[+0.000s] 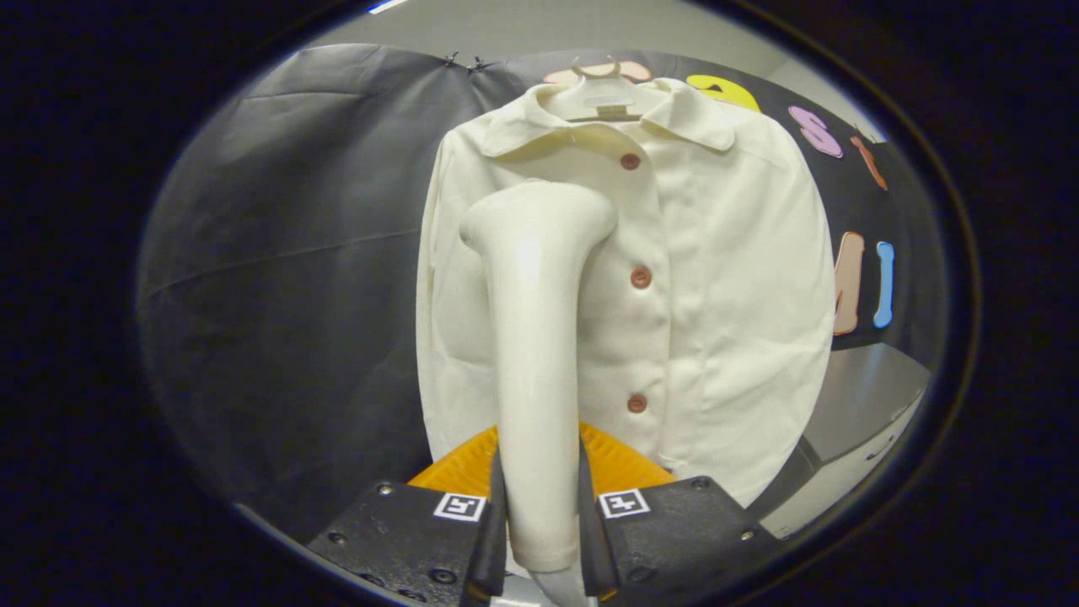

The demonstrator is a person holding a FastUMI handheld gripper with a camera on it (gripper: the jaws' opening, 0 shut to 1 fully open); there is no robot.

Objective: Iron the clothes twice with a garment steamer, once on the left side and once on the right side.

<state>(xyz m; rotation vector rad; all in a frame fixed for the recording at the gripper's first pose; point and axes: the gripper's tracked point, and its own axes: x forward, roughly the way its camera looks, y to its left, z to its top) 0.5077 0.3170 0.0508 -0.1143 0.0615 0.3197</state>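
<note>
A cream button-up shirt (716,278) hangs on a pale hanger (600,94) against the black cloth wall, its front facing me with three brown buttons down the middle. My gripper (539,514) is shut on the handle of a cream garment steamer (535,337), both fingers pressing its sides. The steamer stands upright between the fingers. Its flared head (539,221) is at the shirt's upper chest, on the panel left of the button row, just under the collar. The steamer hides part of that panel.
A grey cabinet or table (868,405) stands low to the right of the shirt, with a white front below it. The black cloth wall (295,278) stretches behind and left of the shirt.
</note>
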